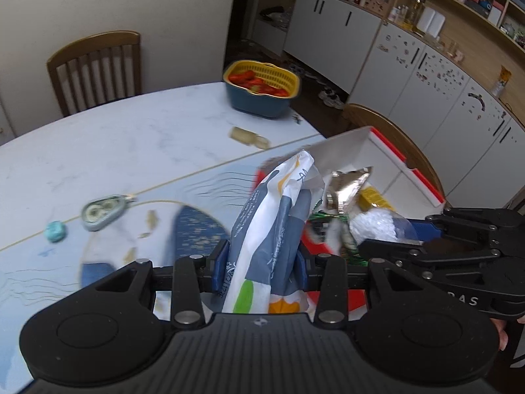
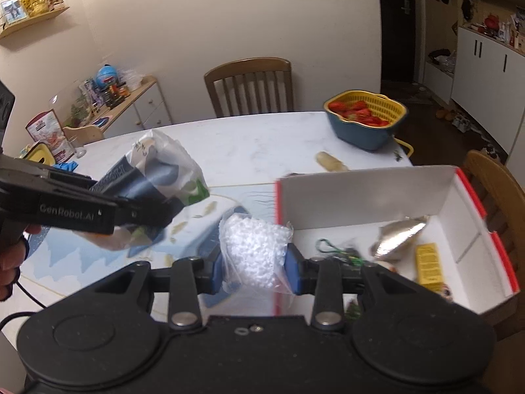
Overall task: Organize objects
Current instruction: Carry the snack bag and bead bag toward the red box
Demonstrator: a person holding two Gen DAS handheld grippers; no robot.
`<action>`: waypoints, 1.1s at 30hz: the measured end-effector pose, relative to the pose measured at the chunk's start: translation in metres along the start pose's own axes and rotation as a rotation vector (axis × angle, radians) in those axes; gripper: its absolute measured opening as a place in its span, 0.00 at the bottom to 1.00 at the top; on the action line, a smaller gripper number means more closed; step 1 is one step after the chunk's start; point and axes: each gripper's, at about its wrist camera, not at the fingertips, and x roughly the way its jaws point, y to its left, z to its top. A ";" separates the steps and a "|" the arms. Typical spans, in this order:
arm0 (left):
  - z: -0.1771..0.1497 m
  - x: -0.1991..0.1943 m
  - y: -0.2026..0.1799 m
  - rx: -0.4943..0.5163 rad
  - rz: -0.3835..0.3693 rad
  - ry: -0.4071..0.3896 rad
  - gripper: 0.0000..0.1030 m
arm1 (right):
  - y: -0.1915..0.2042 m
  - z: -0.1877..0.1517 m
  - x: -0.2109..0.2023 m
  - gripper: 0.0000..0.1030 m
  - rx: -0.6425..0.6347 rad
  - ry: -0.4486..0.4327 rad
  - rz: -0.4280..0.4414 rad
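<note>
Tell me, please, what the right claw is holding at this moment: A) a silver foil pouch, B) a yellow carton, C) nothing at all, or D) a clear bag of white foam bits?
D: the right claw is shut on the clear bag of white foam bits, while the silver foil pouch and yellow carton lie in the white box.

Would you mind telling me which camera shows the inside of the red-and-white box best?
The right wrist view: it looks down into the red-and-white box, showing its white floor, the silver pouch and the yellow packet. In the left wrist view, the tissue pack covers most of the box.
</note>
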 end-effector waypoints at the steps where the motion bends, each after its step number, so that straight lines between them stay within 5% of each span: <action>1: 0.002 0.004 -0.007 -0.001 0.000 0.002 0.38 | -0.008 -0.001 -0.002 0.34 0.004 0.000 -0.001; 19: 0.023 0.075 -0.104 0.039 0.008 0.036 0.38 | -0.116 -0.014 -0.022 0.34 0.039 -0.005 -0.119; 33: 0.062 0.147 -0.125 0.083 0.115 0.095 0.38 | -0.147 -0.016 0.014 0.34 0.004 0.062 -0.145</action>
